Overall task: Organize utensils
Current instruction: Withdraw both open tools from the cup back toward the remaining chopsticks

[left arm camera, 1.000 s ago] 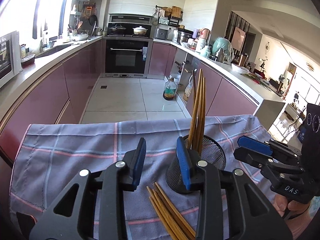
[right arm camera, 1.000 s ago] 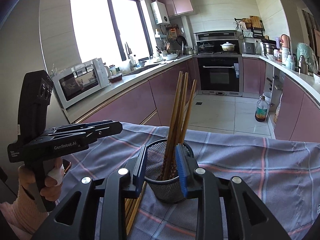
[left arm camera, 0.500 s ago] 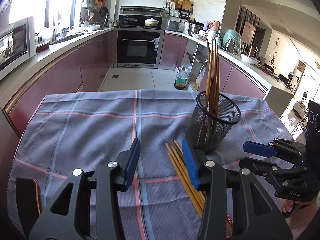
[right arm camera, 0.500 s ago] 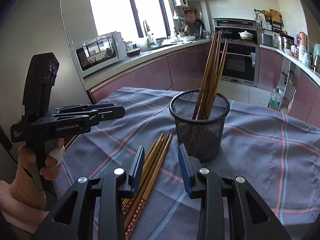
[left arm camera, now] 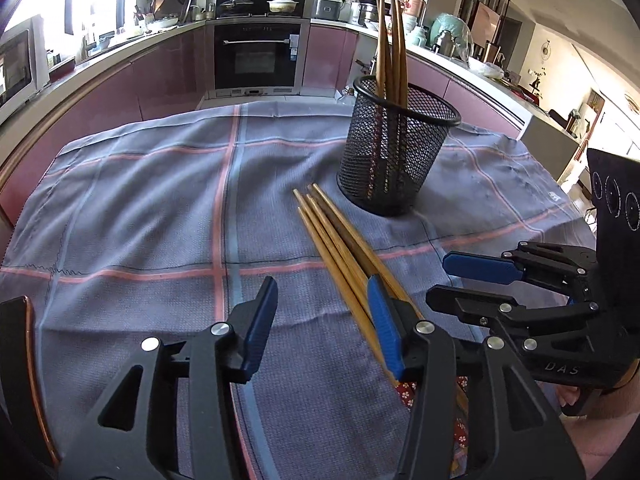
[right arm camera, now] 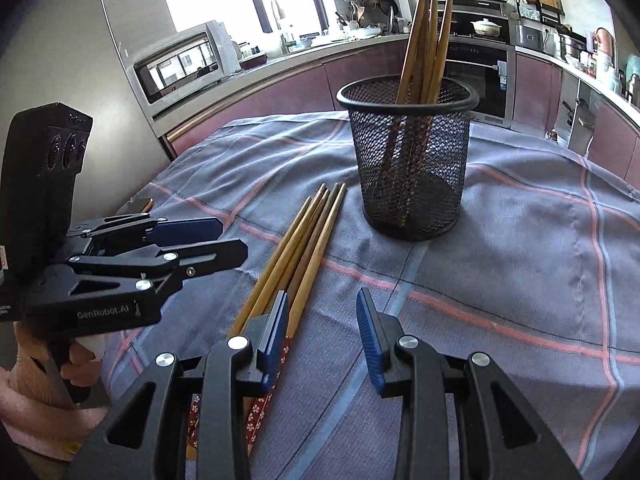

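Observation:
A black mesh holder (left arm camera: 394, 148) stands on the plaid cloth with several wooden chopsticks (left arm camera: 390, 40) upright in it; it also shows in the right wrist view (right arm camera: 412, 160). Several loose chopsticks (left arm camera: 340, 248) lie on the cloth in front of it, seen too in the right wrist view (right arm camera: 298, 248). My left gripper (left arm camera: 322, 312) is open and empty, low over the cloth, its right finger above the loose chopsticks. My right gripper (right arm camera: 322, 328) is open and empty, just right of the chopsticks. Each gripper shows in the other's view (left arm camera: 476, 280) (right arm camera: 216, 236).
The grey-blue plaid cloth (left arm camera: 160, 208) covers the table. A dark object with a copper edge (left arm camera: 20, 344) lies at the near left. Behind are pink kitchen cabinets, an oven (left arm camera: 256, 56) and a microwave (right arm camera: 180, 64).
Both grippers have pulled back and away from the holder, toward the near edge of the table. The loose chopsticks now lie ahead of the fingers. Both stay open.

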The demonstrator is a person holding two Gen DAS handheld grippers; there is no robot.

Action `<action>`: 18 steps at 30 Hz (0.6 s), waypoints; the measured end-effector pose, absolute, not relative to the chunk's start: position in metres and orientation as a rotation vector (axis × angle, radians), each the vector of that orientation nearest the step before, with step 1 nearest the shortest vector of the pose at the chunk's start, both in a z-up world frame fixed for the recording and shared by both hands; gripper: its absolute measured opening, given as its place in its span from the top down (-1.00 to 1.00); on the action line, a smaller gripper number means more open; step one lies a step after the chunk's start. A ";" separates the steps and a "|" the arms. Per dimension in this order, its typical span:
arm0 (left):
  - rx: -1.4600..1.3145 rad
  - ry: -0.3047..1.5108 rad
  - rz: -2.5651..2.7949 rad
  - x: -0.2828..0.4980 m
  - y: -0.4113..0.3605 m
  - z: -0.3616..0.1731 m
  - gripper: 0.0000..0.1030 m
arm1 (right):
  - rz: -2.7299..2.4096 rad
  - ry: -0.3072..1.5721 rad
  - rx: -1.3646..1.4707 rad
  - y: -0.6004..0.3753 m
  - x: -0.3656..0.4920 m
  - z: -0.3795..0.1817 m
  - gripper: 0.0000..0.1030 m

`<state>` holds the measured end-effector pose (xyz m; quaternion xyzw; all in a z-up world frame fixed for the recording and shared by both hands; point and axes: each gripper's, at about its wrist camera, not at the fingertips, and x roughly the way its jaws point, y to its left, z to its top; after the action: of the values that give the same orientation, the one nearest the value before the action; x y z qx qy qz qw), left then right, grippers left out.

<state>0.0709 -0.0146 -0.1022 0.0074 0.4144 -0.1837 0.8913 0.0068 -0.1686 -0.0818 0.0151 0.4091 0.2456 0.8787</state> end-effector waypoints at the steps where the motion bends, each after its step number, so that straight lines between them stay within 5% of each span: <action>1: 0.018 0.864 -0.383 0.070 -0.016 -0.103 0.07 | 0.515 0.856 0.031 -0.168 0.006 -0.083 0.37; 18: 0.028 0.905 -0.384 0.066 -0.018 -0.119 0.06 | 0.519 0.870 0.019 -0.159 0.004 -0.085 0.37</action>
<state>0.0659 -0.0179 -0.1188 0.0135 0.4344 -0.1845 0.8815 0.0036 -0.1593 -0.0852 0.0092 0.4165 0.2486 0.8744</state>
